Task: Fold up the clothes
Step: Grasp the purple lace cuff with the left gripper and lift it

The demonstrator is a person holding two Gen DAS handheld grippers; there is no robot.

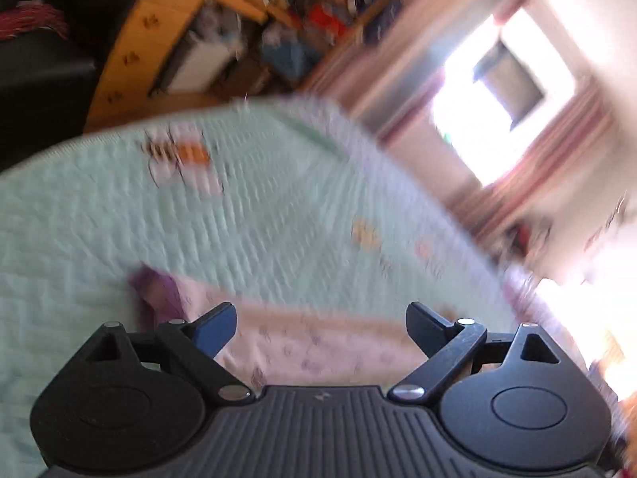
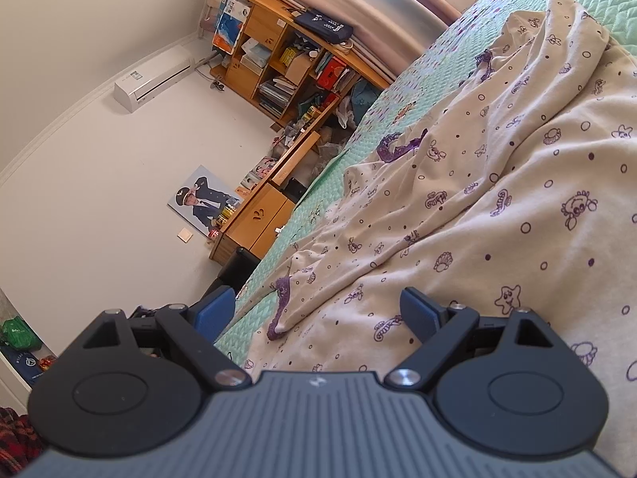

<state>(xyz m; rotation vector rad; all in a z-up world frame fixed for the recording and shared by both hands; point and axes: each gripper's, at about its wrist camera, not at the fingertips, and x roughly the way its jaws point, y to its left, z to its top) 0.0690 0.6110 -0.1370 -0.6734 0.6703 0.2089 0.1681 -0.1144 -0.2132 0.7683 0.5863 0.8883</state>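
Observation:
A cream garment (image 2: 497,183) with purple sea-creature prints and purple trim lies rumpled on a mint-green quilted bed cover (image 2: 334,183). My right gripper (image 2: 318,314) is open and empty, close above the garment's near part by the bed's edge. In the blurred left wrist view, my left gripper (image 1: 320,328) is open and empty just above a flat pale part of the garment (image 1: 318,338) with a purple edge (image 1: 157,286), on the same bed cover (image 1: 258,215).
A wooden shelf and desk unit (image 2: 278,71) full of books and clutter stands beyond the bed. A black chair (image 1: 43,59) sits by the bed's far side. A bright window (image 1: 501,91) with striped curtains is to the right.

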